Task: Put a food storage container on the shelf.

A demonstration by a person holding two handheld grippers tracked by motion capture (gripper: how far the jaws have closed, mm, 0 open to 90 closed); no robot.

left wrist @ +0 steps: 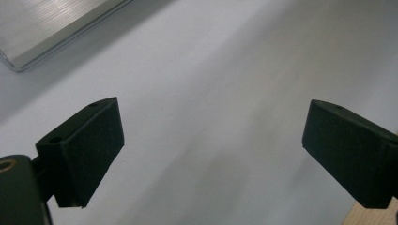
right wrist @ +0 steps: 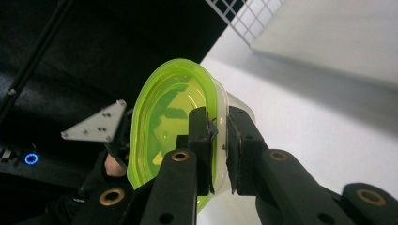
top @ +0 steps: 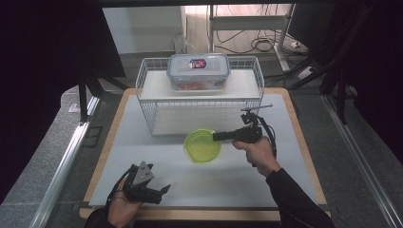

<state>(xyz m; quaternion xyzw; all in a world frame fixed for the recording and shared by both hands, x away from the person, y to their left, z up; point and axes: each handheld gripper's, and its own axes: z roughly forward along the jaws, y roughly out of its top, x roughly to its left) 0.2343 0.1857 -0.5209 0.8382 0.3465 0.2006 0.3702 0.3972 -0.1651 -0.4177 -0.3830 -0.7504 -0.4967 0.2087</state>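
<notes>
The left gripper [left wrist: 211, 154] spreads its fingers [left wrist: 89, 150] wide over the white tabletop [left wrist: 211, 70].

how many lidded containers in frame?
2. A clear food box with snap lid sits on top of the wire rack. A green-lidded container is pinched at its rim by the right gripper, in front of the rack.
</notes>
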